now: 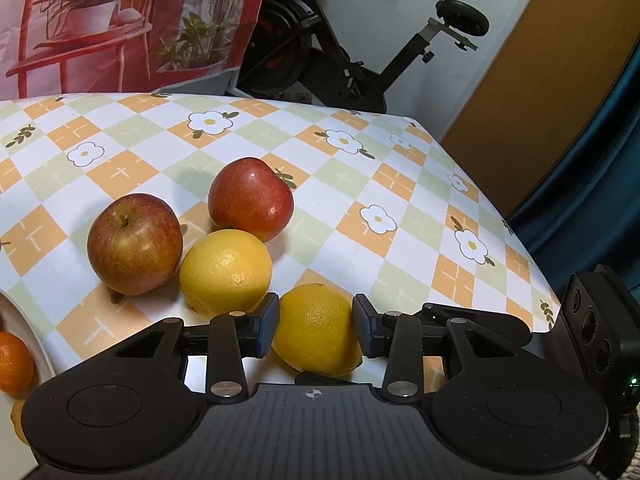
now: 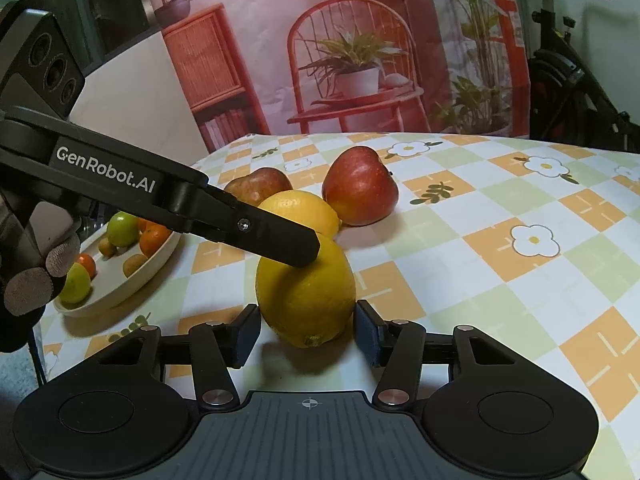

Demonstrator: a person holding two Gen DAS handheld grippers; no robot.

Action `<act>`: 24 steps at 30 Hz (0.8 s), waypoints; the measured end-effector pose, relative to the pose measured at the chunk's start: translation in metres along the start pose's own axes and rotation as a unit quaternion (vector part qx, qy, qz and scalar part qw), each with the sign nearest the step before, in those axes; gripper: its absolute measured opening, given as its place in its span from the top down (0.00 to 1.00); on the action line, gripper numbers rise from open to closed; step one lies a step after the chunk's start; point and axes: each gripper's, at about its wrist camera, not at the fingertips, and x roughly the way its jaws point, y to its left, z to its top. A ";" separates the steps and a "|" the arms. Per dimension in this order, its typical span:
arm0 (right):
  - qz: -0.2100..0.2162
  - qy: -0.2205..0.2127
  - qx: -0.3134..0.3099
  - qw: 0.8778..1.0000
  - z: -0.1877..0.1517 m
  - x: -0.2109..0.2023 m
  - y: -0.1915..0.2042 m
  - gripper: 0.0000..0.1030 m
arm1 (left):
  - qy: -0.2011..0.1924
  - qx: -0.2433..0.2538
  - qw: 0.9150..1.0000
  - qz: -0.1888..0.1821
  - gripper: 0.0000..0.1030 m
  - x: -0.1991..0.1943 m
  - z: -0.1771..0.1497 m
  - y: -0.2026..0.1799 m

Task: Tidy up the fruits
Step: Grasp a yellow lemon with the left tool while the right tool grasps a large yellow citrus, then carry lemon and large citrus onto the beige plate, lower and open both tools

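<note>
Finding: the table, under a checked flowered cloth, bears all the fruit. The near lemon serves as reference.

Both tools are on that one lemon. The left gripper is clenched on it, a pad against each flank. The right gripper brackets it from the front edge, pads at its sides; whether they press I cannot tell. A double hold serves no purpose (one tool should let go before any lift). Recommended: keep the grip across the lemon's middle, lift straight up clear of its neighbours, then carry it over.

Just behind the near lemon lie two apples, one left, one further back, and a second lemon almost touching the first.

Container: one cream oval dish, left of the near lemon, well apart. Contents: a green citrus, small oranges, brown kiwi-like fruit. Room remains in it.
</note>
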 end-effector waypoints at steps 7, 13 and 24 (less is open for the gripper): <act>0.008 0.000 -0.001 1.000 -0.001 -0.001 -0.001 0.55 | 0.015 -0.019 1.000 -0.005 0.59 0.000 0.004 0.005; 0.008 0.000 -0.001 1.000 0.000 -0.001 -0.001 0.55 | 0.014 -0.013 1.000 -0.007 0.59 0.002 0.004 0.004; -0.007 -0.025 -0.035 0.999 -0.002 -0.009 0.012 0.55 | 0.007 -0.022 1.000 -0.016 0.59 -0.012 0.003 0.007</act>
